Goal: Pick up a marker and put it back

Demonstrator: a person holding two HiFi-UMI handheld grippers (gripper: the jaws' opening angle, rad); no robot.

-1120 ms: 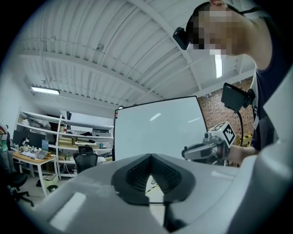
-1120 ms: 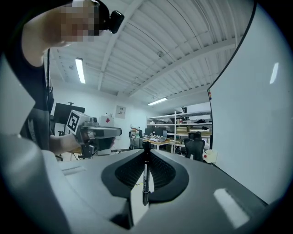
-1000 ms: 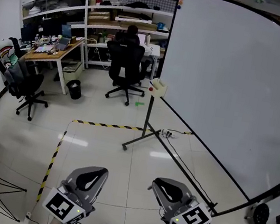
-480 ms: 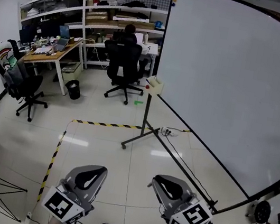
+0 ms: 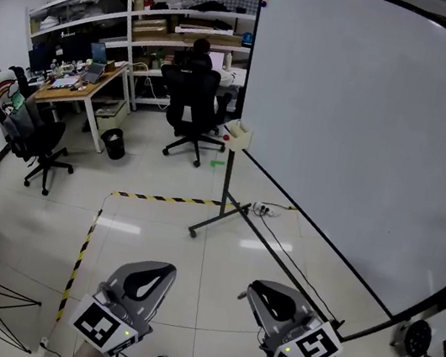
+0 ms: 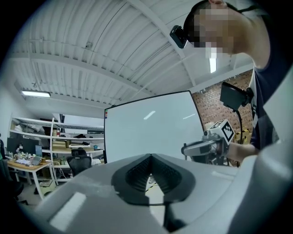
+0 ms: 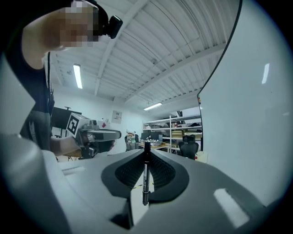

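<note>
A black marker (image 7: 146, 178) stands upright between the pads of my right gripper (image 7: 147, 153), which is shut on it. In the head view the right gripper (image 5: 264, 294) is low at the right, over the floor, and the marker cannot be made out there. My left gripper (image 5: 151, 270) is beside it at the lower left. Its jaws meet at the tips with nothing between them (image 6: 150, 157). A large whiteboard (image 5: 368, 131) on a stand fills the right side. A small tray (image 5: 237, 135) hangs at its near end.
The whiteboard's stand foot (image 5: 215, 223) and a cable (image 5: 279, 247) lie on the tiled floor ahead. Yellow-black tape (image 5: 95, 228) marks the floor at the left. Office chairs (image 5: 194, 108), a desk (image 5: 77, 84) and shelves (image 5: 181, 29) stand at the back, where a person sits.
The whiteboard's edge, its tray and the stand have slid leftward in the head view. Both grippers keep the same places at the bottom of the view.
</note>
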